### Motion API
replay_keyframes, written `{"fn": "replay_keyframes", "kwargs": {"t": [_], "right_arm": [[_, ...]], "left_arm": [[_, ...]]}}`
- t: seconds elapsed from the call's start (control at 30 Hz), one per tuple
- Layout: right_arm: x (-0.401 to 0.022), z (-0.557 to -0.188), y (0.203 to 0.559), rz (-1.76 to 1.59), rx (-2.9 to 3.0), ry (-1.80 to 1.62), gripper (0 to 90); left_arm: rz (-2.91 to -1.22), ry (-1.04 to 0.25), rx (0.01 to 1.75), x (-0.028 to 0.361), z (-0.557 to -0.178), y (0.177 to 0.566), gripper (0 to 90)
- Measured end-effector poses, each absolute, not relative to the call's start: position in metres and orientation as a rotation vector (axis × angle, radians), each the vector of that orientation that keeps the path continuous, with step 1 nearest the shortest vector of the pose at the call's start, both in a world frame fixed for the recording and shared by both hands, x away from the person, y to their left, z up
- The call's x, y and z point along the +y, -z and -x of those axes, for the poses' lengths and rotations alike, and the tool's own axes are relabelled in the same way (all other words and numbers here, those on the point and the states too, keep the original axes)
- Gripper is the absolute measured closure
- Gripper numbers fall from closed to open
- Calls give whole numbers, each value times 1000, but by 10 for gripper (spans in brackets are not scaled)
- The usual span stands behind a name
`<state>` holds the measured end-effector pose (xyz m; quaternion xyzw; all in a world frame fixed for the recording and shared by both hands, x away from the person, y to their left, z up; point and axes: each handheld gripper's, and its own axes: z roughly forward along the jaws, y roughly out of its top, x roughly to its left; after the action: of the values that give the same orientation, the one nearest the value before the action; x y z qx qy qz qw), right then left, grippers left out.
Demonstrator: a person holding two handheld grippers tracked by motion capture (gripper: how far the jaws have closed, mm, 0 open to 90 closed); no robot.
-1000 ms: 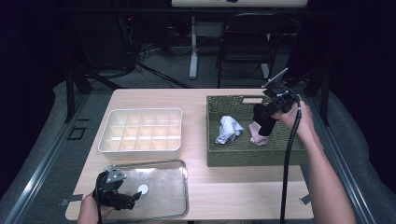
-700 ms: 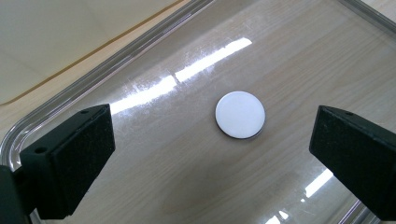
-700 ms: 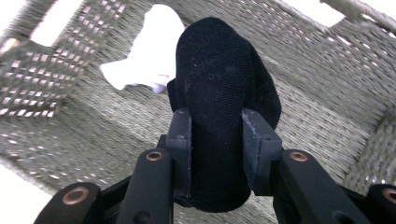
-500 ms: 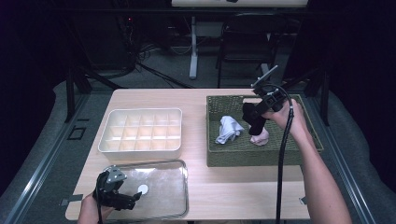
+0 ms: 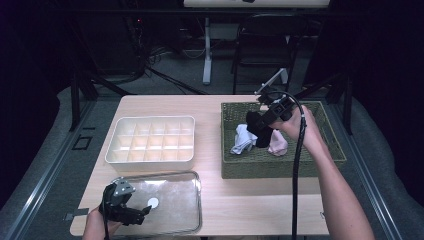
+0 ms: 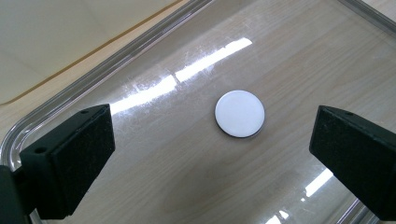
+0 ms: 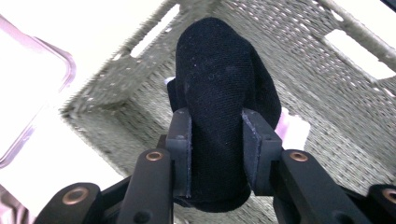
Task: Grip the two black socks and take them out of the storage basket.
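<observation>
My right gripper (image 5: 260,127) is shut on a black rolled sock (image 7: 219,88), held above the inside of the woven basket (image 5: 330,160); its pads (image 7: 180,149) press both sides of the roll. The black sock (image 5: 259,129) hangs over a white sock (image 5: 243,140) and a pink sock (image 5: 278,145) lying in the basket. My left gripper (image 5: 140,212) rests low over the clear lid (image 5: 185,215) at the table's front left, jaws open wide. A small white disc (image 6: 239,113) on the lid lies between its pads (image 6: 70,158).
A cream divided tray (image 5: 150,140) with several empty compartments sits left of the basket. Bare wooden tabletop (image 5: 250,205) lies in front of the basket. Chair legs and cables stand on the dark floor beyond the table.
My right gripper has moved left and slightly up over the basket with the black sock in it. The left gripper has stayed put.
</observation>
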<state>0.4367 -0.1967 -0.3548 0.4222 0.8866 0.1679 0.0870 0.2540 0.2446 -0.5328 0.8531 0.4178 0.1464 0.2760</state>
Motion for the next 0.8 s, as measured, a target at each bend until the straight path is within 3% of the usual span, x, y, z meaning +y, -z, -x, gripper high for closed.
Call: {"fn": "replay_keyframes", "kwargs": {"t": [0.8], "right_arm": [[-159,-379,344,-1033,2739,-599,671]], "left_arm": [[-2299,-396,1116,244,-254,533,1]]}}
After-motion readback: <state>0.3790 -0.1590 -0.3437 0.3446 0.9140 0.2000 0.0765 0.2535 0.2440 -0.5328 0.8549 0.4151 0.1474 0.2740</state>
